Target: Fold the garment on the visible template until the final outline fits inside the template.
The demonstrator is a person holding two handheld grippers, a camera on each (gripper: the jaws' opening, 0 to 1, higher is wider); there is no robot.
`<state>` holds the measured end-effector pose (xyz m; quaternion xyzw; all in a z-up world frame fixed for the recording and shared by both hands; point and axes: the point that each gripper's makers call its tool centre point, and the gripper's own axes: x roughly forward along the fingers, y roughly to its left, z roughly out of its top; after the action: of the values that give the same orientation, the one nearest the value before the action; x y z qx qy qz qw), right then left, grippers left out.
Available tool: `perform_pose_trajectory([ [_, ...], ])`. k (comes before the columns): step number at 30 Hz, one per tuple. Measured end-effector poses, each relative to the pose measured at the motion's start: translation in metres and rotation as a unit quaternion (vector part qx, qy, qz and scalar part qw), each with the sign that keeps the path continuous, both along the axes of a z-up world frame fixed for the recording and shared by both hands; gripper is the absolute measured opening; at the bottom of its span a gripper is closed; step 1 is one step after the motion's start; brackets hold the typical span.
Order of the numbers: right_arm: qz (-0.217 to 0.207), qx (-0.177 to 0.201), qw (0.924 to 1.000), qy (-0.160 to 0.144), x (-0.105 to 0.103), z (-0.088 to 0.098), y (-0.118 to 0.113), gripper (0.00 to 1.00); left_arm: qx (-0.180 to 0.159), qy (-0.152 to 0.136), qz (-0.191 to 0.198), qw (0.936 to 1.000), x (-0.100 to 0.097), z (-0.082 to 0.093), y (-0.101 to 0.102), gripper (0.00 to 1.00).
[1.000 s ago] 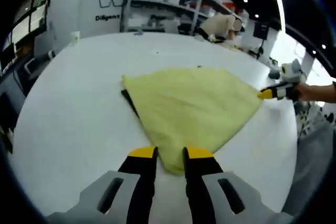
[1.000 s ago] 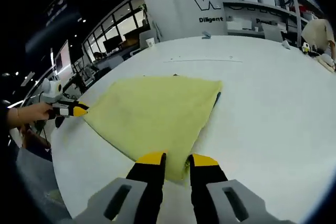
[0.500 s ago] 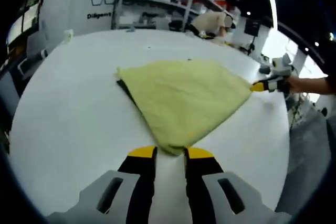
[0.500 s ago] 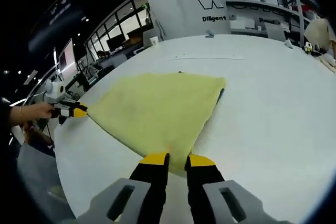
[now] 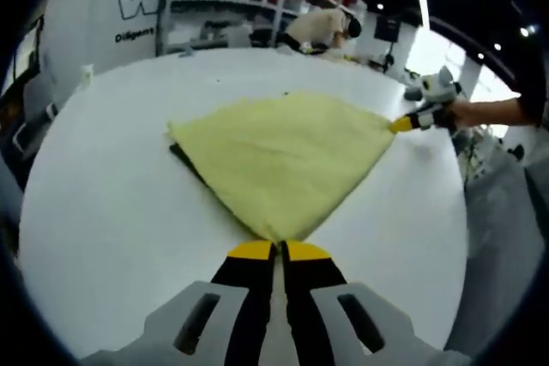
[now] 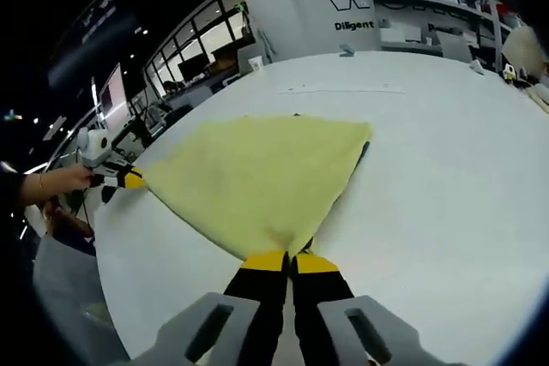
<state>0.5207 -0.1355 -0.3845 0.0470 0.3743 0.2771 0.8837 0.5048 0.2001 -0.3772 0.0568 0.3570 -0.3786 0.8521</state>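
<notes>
The yellow garment (image 5: 283,160) lies flat on the white surface (image 5: 103,212), each hand-held gripper, left (image 5: 274,252) and right (image 6: 290,261), clenched on one of its opposite corners, over a dark template (image 6: 364,153) edge.

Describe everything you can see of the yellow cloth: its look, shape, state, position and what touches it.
The cloth is pale yellow, soft and slightly fuzzy, like towelling. It lies flat on the white table, folded into a roughly four-cornered shape with smooth, faint creases. A dark strip of template peeks out along one edge. The left gripper is shut on one corner, and the right gripper is shut on the opposite corner, so the cloth is held at both ends.
</notes>
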Motion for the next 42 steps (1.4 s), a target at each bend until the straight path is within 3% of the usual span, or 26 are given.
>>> perform_pose_trajectory([
  [2, 0.003, 0.001, 1.0, 0.002, -0.001, 0.0, -0.001, 0.0, 0.004, -0.013, -0.023, 0.9996, 0.001, 0.009, 0.002, 0.0],
  [5, -0.009, 0.018, 0.9997, 0.009, -0.004, 0.0, -0.005, 0.0, 0.019, -0.01, -0.031, 0.9993, 0.0, 0.006, 0.011, 0.0],
  [9, -0.011, 0.014, 0.9998, 0.01, -0.012, -0.001, -0.004, 0.0, 0.022, -0.001, -0.04, 0.999, -0.006, 0.002, 0.008, 0.01],
  [10, -0.014, 0.015, 0.9997, 0.011, -0.008, -0.001, -0.005, 0.0, 0.012, 0.018, -0.019, 0.9996, -0.009, 0.002, 0.01, 0.01],
  [15, -0.02, 0.01, 0.9997, 0.01, -0.01, 0.004, -0.007, 0.0, 0.011, 0.023, 0.019, 0.9995, -0.014, 0.005, 0.02, 0.0],
  [16, -0.022, 0.003, 0.9997, 0.012, -0.009, 0.0, -0.01, 0.02, -0.011, 0.028, 0.038, 0.9988, -0.014, 0.007, 0.019, 0.03],
  [17, -0.024, -0.006, 0.9996, 0.014, -0.01, -0.001, -0.012, 0.08, -0.058, 0.028, 0.07, 0.9954, -0.012, 0.017, 0.01, 0.07],
  [20, -0.016, -0.019, 0.9997, 0.007, -0.011, 0.001, -0.013, 0.15, -0.109, 0.014, 0.121, 0.9865, -0.003, 0.029, 0.011, 0.19],
  [23, -0.018, 0.002, 0.9998, 0.003, -0.008, 0.007, -0.009, 0.13, -0.111, 0.018, 0.135, 0.9845, 0.004, 0.026, 0.018, 0.18],
  [30, -0.032, 0.008, 0.9995, 0.002, -0.003, 0.005, -0.01, 0.11, -0.124, 0.039, 0.158, 0.979, 0.007, 0.016, 0.001, 0.14],
  [33, -0.047, 0.027, 0.9985, 0.011, -0.001, 0.006, -0.011, 0.02, -0.131, 0.044, 0.181, 0.9737, 0.011, 0.008, 0.0, 0.12],
  [35, -0.044, 0.02, 0.9987, 0.016, -0.004, 0.002, -0.009, 0.0, -0.126, 0.052, 0.201, 0.9699, 0.012, 0.002, 0.002, 0.07],
  [37, -0.04, 0.019, 0.9988, 0.018, -0.007, 0.003, -0.007, 0.0, -0.079, 0.039, 0.205, 0.9748, 0.013, -0.006, 0.012, 0.0],
  [42, -0.051, 0.023, 0.9983, 0.013, -0.011, 0.004, -0.009, 0.0, -0.089, 0.041, 0.205, 0.9738, 0.004, -0.003, 0.003, 0.0],
])
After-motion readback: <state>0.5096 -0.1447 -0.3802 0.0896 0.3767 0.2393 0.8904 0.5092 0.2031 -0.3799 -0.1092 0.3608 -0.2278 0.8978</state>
